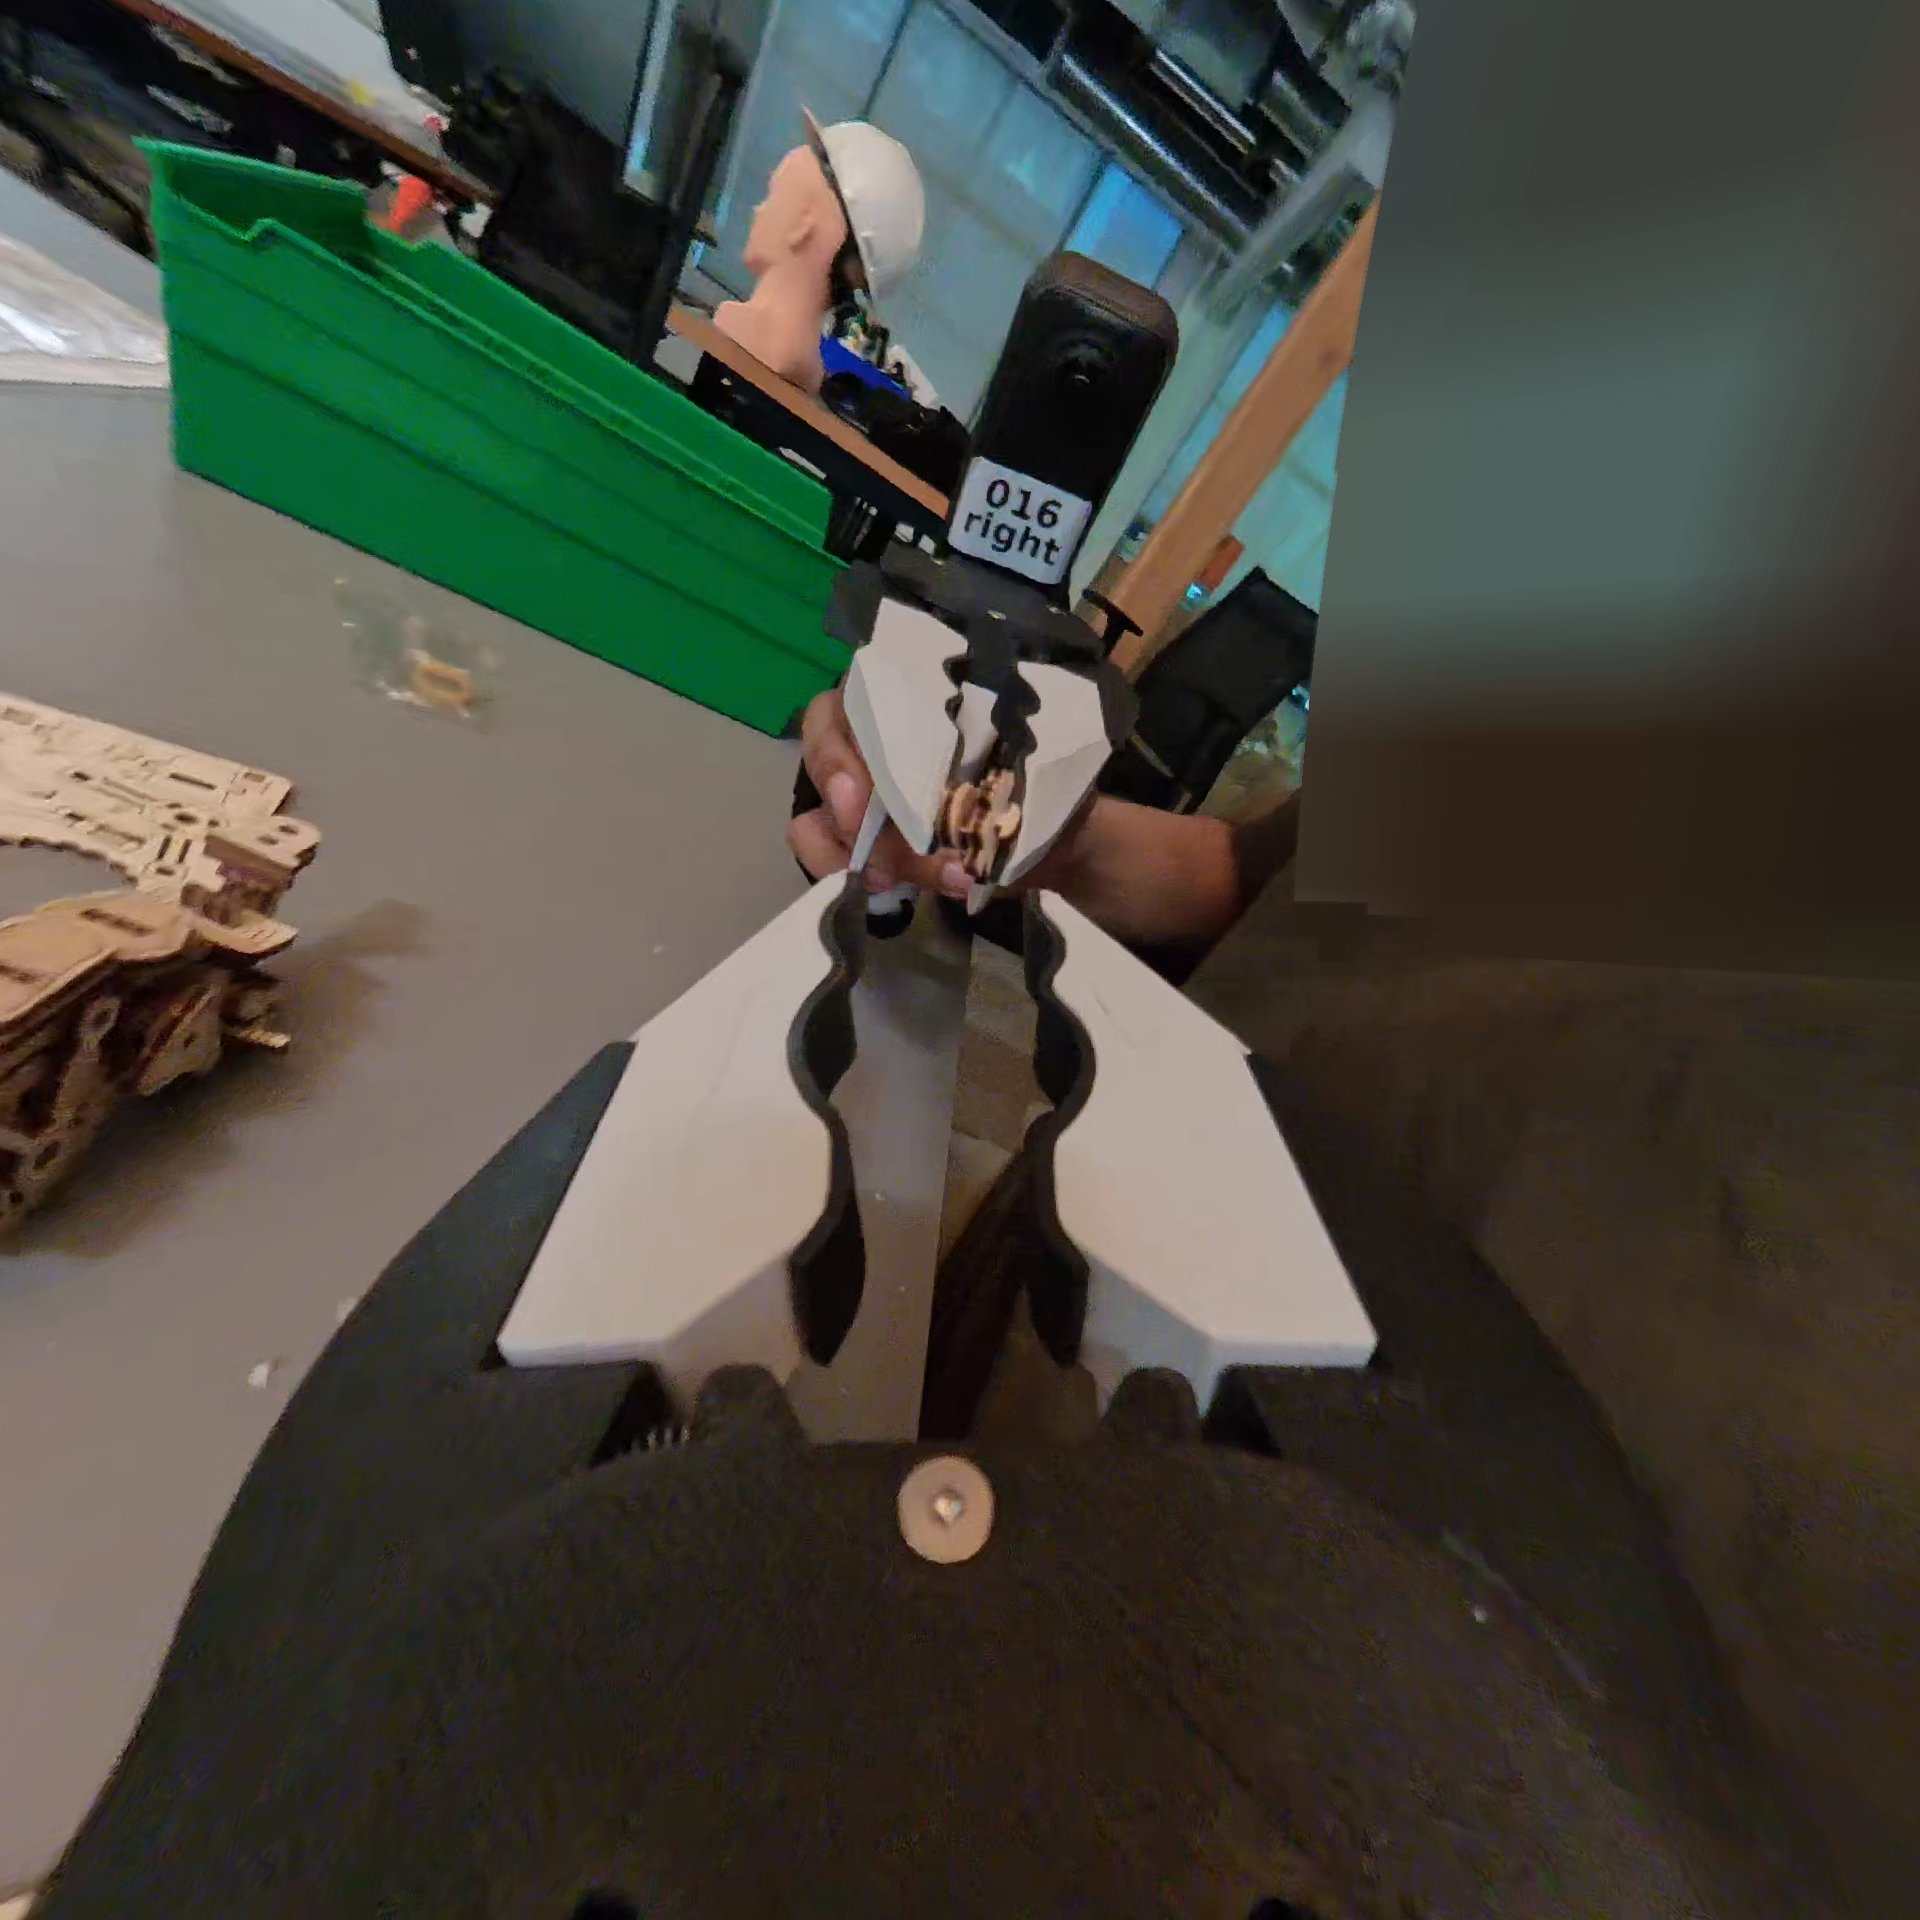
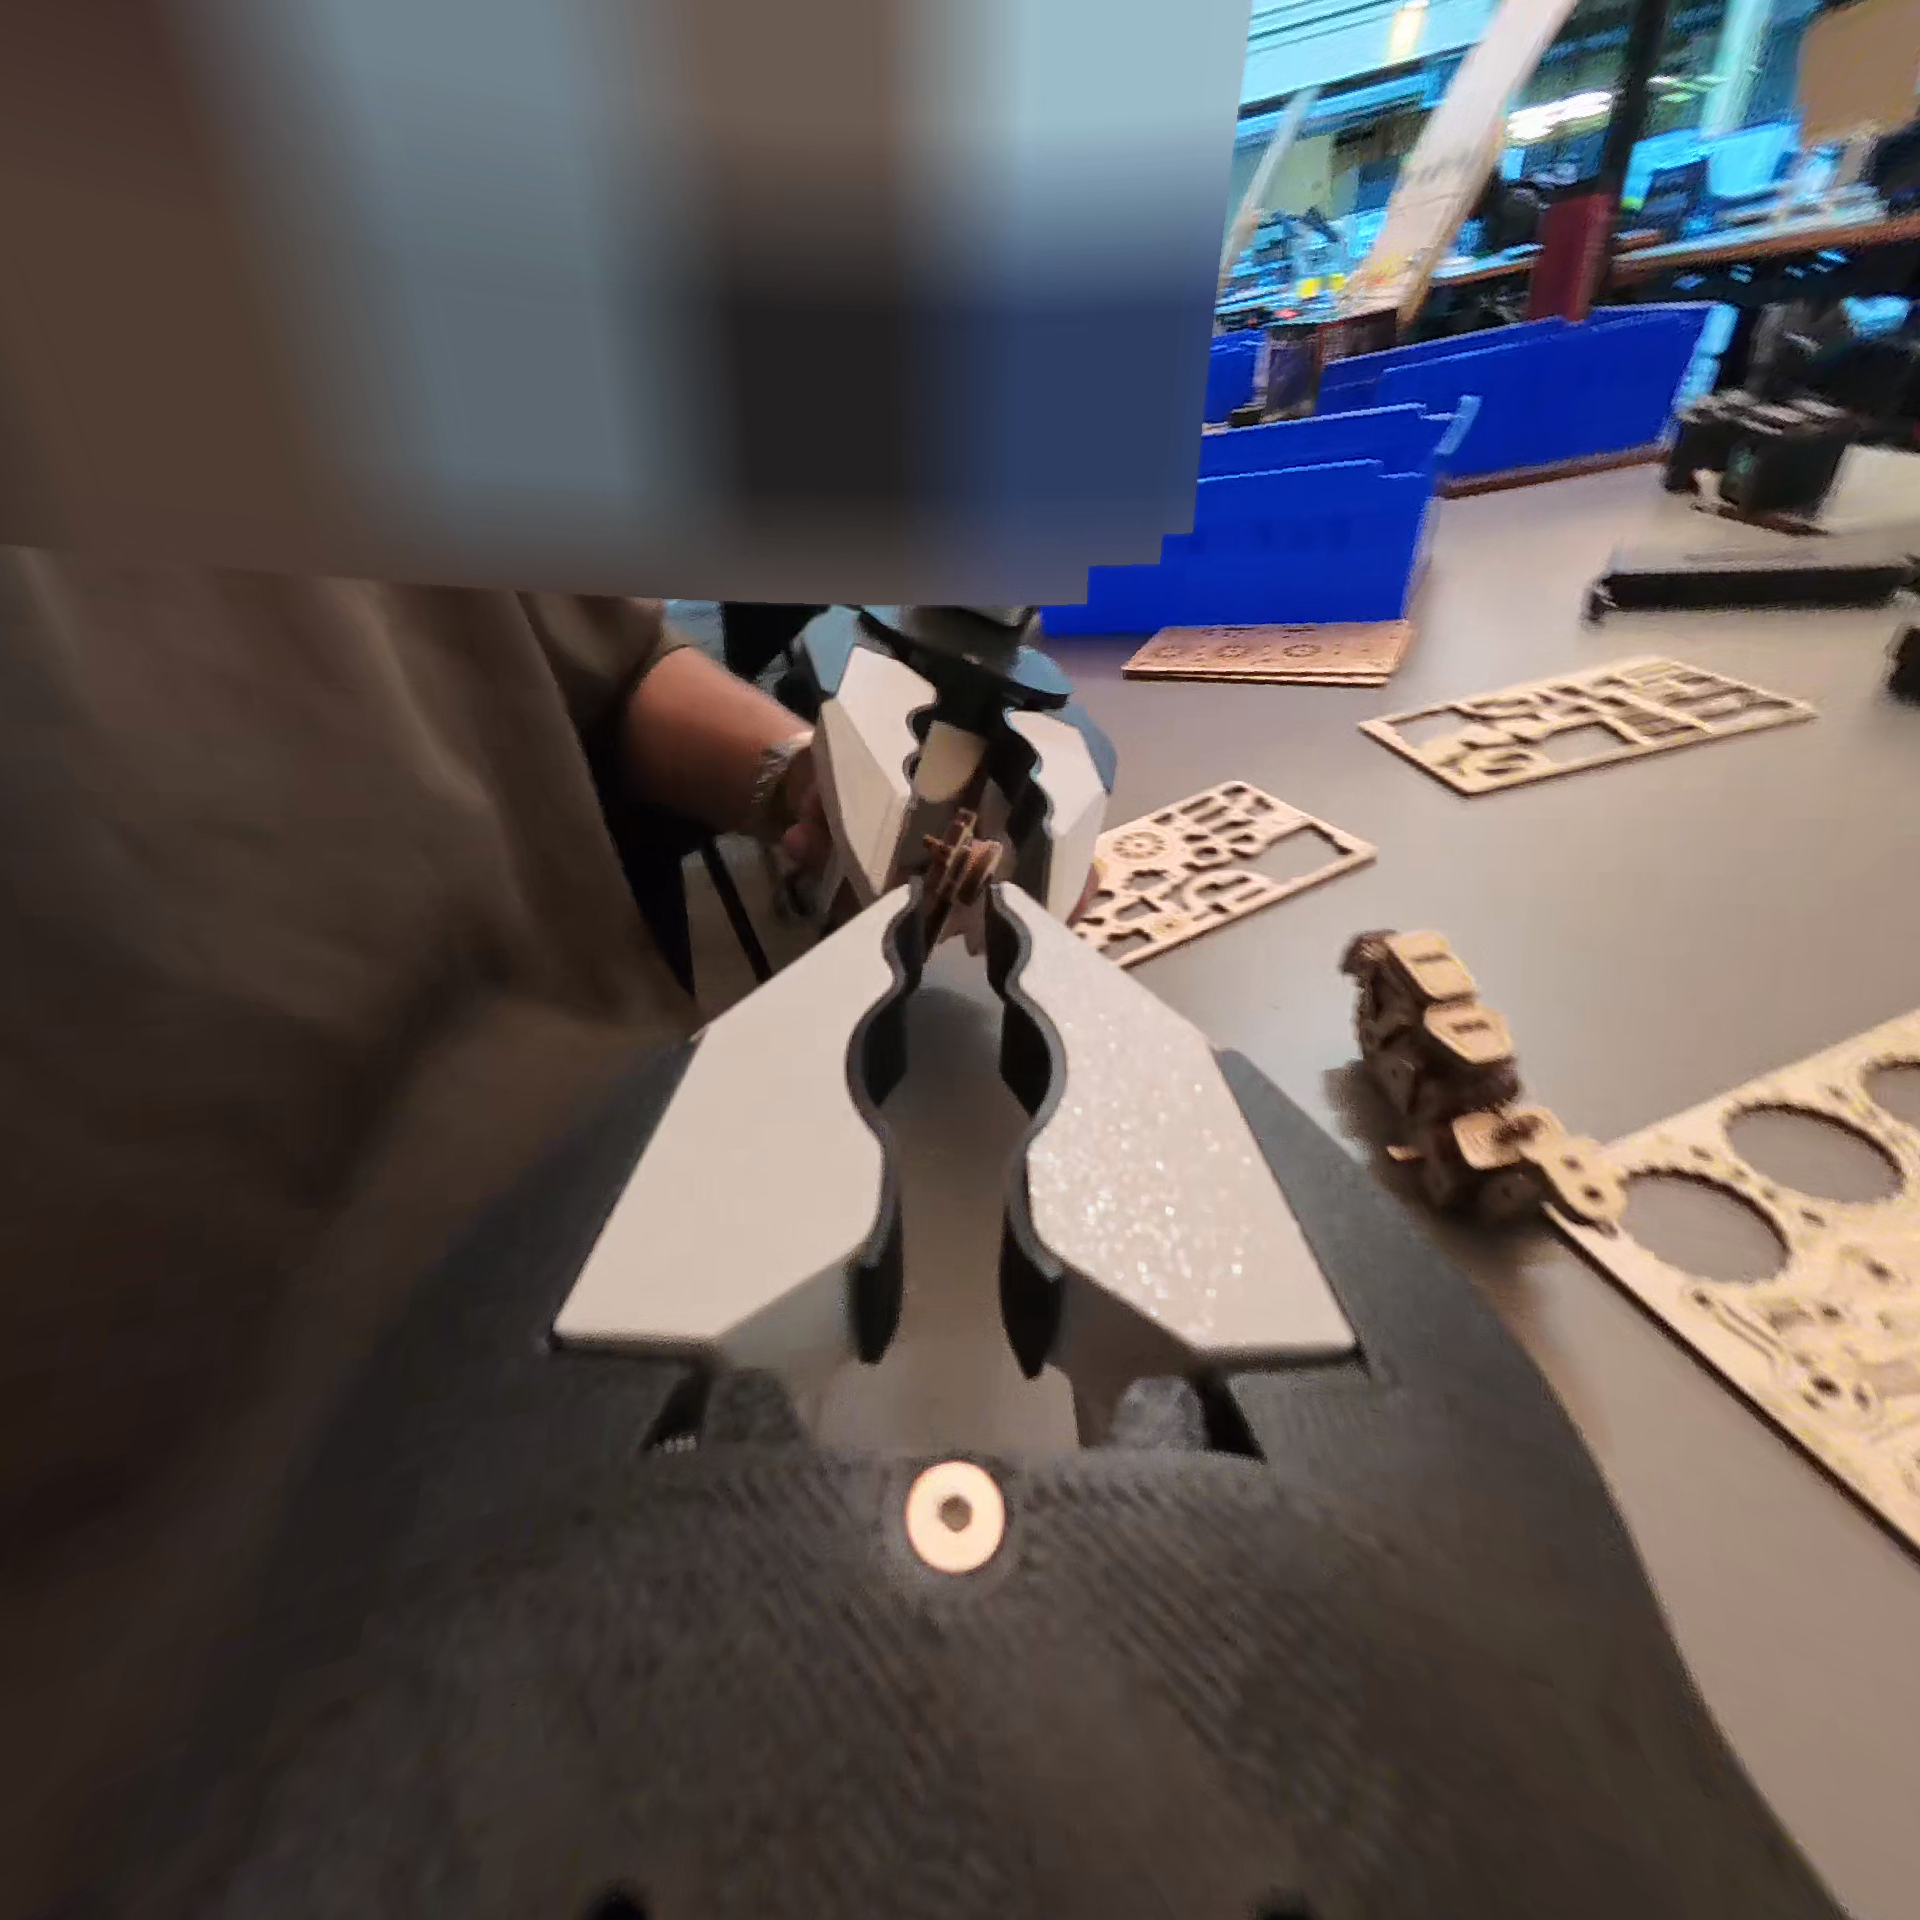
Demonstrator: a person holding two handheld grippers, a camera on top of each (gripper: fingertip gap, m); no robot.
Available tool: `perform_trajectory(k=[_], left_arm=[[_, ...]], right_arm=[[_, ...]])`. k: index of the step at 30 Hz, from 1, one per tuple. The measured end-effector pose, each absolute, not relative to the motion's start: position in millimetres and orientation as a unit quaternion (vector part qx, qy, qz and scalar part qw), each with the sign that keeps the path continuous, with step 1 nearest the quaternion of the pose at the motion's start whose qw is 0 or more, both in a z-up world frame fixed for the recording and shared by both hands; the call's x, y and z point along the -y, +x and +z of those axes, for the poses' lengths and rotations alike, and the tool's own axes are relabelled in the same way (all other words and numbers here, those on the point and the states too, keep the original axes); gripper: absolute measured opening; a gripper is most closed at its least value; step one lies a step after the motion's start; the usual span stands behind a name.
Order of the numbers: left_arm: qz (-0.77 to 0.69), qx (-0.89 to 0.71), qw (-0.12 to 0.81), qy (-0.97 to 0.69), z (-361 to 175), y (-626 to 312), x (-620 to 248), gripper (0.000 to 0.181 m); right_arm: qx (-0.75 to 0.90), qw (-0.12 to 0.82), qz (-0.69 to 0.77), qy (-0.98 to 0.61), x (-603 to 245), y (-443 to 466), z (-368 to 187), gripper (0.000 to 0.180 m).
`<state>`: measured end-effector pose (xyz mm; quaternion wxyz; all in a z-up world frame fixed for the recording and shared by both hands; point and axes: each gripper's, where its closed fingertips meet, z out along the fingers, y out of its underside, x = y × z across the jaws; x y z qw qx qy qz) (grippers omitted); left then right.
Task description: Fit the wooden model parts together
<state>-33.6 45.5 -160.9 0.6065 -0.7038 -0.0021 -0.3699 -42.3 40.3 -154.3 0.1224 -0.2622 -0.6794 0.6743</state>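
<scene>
My right gripper [image 2: 951,912] is shut on a small wooden gear-like part [image 2: 956,868] and holds it above the grey table [image 2: 1558,935]. In the left wrist view the right gripper [image 1: 961,857] faces me with the same part [image 1: 982,821] between its pads. My left gripper [image 1: 945,899] meets it tip to tip. In the right wrist view a cream-white stick [image 2: 945,764] sits between the left gripper's fingers [image 2: 862,790], and its end shows in the left wrist view [image 1: 888,902]. The wooden part hides the place where stick and part meet.
A partly built wooden model [image 2: 1455,1070] and punched plywood sheets [image 2: 1226,873] [image 2: 1590,727] [image 2: 1818,1299] lie to the right. Blue bins [image 2: 1320,520] stand behind them. In the left wrist view, stacked green bins [image 1: 468,447], a small bag [image 1: 436,675] and the model [image 1: 125,997] lie to the left.
</scene>
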Motion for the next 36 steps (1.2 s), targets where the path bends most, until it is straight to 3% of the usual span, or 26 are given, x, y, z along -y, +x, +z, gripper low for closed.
perform_trajectory(k=[8, 29, 36], left_arm=[[-0.332, -0.054, 0.625, -0.704, -156, -20, -40, 0.016], [-0.319, -0.055, 0.642, -0.695, -152, -22, -39, 0.007], [-0.308, -0.057, 0.644, -0.698, -153, -24, -40, 0.006]], right_arm=[[0.686, 0.103, 0.687, -0.218, -28, -30, -152, 0.009], [0.714, 0.112, 0.662, -0.201, -33, -26, -161, 0.008], [0.716, 0.113, 0.653, -0.217, -34, -31, -166, 0.017]])
